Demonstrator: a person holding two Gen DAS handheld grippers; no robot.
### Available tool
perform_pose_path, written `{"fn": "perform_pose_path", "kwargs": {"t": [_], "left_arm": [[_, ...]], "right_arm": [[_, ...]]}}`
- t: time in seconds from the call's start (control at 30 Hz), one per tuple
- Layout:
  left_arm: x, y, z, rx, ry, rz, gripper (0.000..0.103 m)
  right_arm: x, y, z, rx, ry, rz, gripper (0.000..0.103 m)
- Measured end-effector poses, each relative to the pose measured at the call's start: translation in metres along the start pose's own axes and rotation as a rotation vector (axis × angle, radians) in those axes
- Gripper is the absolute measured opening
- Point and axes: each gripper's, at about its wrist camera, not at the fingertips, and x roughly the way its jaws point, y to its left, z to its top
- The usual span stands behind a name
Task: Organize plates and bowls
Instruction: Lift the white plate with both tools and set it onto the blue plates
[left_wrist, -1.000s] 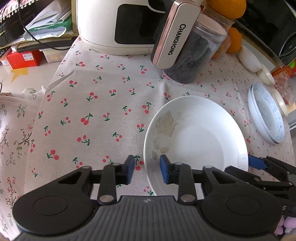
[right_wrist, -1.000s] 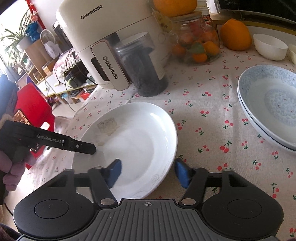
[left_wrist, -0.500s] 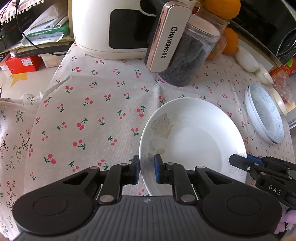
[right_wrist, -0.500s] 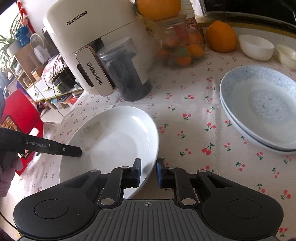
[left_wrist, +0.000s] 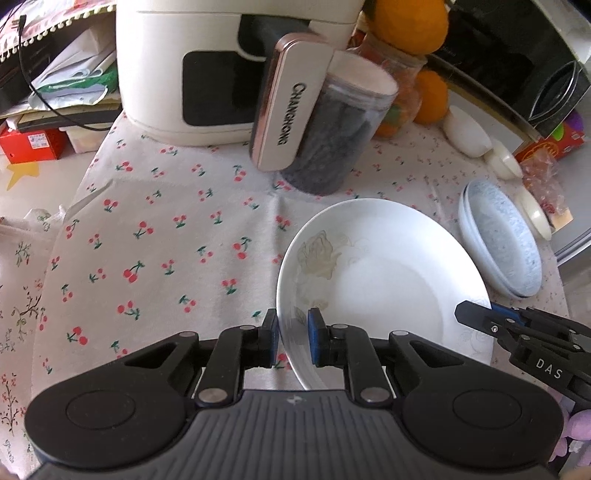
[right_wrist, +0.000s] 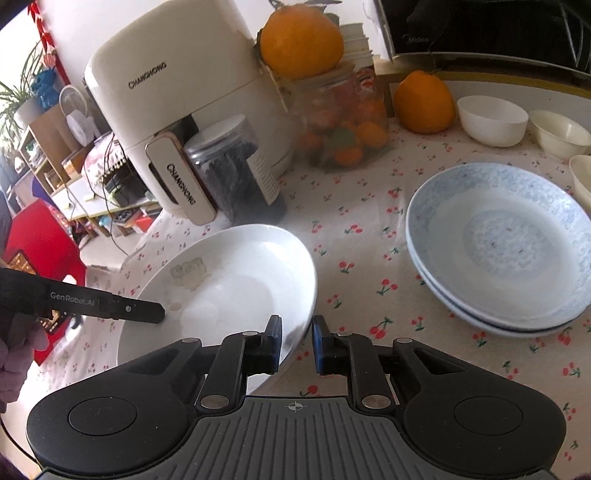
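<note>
The white plate (left_wrist: 380, 280) is clamped at opposite rims by the left tool (left_wrist: 293, 338) and the right tool (right_wrist: 297, 341). It should be kept level and carried toward the blue plates (right_wrist: 506, 251), stacked ahead and right of the right tool. Whether the plate has cleared the worktop (left_wrist: 166, 229) cannot be told; its near edge is hidden behind the tools.

A: Where's the white plate (left_wrist: 384, 280)?
B: Tilted on the cherry-print tabletop (left_wrist: 155, 229), faint flower print inside, rim pinched on two opposite sides.
A: And the blue-patterned plates (right_wrist: 506, 243)?
B: Stacked flat, well apart, beside small white bowls (right_wrist: 493, 120).
</note>
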Motion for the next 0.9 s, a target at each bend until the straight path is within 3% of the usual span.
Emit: {"fn": "perform_pose_path", "kwargs": {"t": [0.9], "left_arm": [[0.007, -0.079, 0.022, 0.049, -0.06, -0.084, 0.014]], "right_arm": [[-0.045, -0.075, 0.029, 0.119, -0.076, -0.038, 0.018]]}}
